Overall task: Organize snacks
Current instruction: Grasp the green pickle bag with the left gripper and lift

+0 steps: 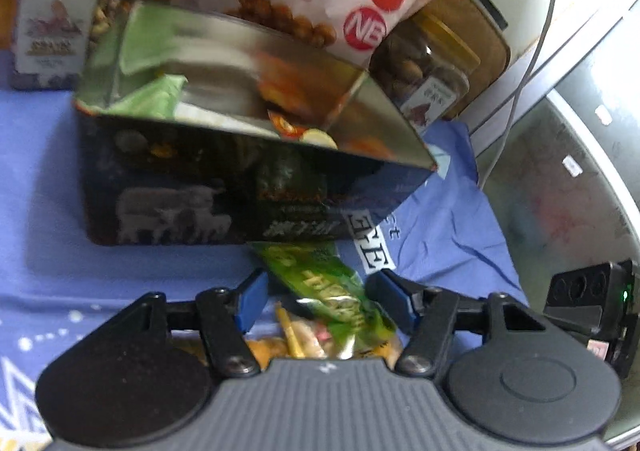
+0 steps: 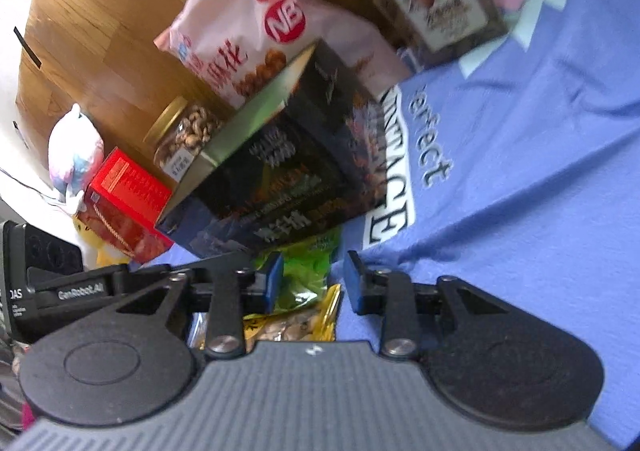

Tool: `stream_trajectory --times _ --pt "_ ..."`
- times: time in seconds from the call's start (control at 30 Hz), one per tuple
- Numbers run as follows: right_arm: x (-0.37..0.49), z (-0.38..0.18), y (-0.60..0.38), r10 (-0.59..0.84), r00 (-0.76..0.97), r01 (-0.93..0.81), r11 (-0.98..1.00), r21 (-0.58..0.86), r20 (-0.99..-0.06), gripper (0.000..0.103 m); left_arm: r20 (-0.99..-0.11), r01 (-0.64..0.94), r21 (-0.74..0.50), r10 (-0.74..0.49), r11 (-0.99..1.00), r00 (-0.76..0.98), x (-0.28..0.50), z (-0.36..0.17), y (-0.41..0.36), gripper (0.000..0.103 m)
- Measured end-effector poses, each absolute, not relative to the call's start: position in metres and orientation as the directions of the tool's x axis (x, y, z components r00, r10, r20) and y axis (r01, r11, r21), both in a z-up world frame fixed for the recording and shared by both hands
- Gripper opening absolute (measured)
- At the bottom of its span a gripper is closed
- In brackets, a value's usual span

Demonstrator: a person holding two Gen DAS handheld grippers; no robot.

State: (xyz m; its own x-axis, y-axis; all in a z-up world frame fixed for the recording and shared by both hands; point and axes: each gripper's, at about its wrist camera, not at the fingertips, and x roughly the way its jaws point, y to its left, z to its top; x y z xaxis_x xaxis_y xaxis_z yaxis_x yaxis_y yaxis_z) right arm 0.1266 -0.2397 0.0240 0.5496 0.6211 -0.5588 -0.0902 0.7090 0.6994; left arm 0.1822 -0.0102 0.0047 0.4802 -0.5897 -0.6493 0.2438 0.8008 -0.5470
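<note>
1. Left gripper point(image 1: 316, 301): jaws spread, green snack packet point(image 1: 320, 283) lying between them, pads not pressing it.
2. Right gripper point(image 2: 314, 283): jaws apart around same packet.
3. Packet lies on blue cloth point(image 1: 48, 179), just before the dark open box point(image 1: 224, 187).

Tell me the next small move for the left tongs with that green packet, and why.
Probably close the left tongs on the green snack packet. It lies between the blue pads, which do not seem to press it yet, right in front of the open dark box on the blue cloth. A firm grip should come before lifting it toward the box.
</note>
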Motion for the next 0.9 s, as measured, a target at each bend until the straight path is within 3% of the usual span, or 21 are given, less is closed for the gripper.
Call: stream_trajectory --times 0.07,0.13,0.2,0.37,0.4,0.47,0.73,0.83,0.9 --pt "0.127 0.02 -0.24 0.637 0.543 -0.079 0.688 0.722 -0.548 0.023 -0.645 0.252 -0.539 -0.586 0.804 0.491 0.179 0.003 -0.013 0.049" --pt "0.125 0.021 -0.242 0.652 0.536 -0.087 0.675 0.732 -0.537 0.014 -0.64 0.26 -0.541 -0.592 0.8 0.49 0.175 0.006 -0.011 0.035" --pt "0.12 0.027 -0.238 0.673 0.522 -0.113 0.664 0.739 -0.524 0.013 -0.623 0.269 -0.547 -0.6 0.793 0.501 0.168 0.013 -0.006 0.031" --pt "0.101 0.05 -0.22 0.709 0.515 -0.203 0.646 0.736 -0.481 0.013 -0.543 0.327 -0.555 -0.63 0.765 0.554 0.13 0.037 0.018 0.028" --pt "0.095 0.054 -0.213 0.72 0.507 -0.226 0.641 0.734 -0.474 0.01 -0.53 0.335 -0.566 -0.644 0.753 0.552 0.121 0.039 0.025 0.022" --pt "0.085 0.06 -0.195 0.744 0.479 -0.276 0.632 0.724 -0.466 0.005 -0.521 0.332 -0.572 -0.645 0.75 0.559 0.103 0.04 0.038 0.023" --pt "0.045 0.067 -0.129 0.74 0.397 -0.44 0.673 0.594 -0.544 0.009 -0.537 0.194 -0.62 -0.591 0.761 0.602 0.068 0.012 0.094 0.014" --pt "0.033 0.07 -0.11 0.689 0.424 -0.512 0.717 0.472 -0.587 0.029 -0.545 0.147 -0.638 -0.578 0.756 0.607 0.067 0.002 0.111 0.014" --pt "0.023 0.074 -0.1 0.637 0.469 -0.563 0.749 0.348 -0.612 0.06 -0.535 0.135 -0.663 -0.592 0.737 0.603 0.069 -0.003 0.118 0.014"
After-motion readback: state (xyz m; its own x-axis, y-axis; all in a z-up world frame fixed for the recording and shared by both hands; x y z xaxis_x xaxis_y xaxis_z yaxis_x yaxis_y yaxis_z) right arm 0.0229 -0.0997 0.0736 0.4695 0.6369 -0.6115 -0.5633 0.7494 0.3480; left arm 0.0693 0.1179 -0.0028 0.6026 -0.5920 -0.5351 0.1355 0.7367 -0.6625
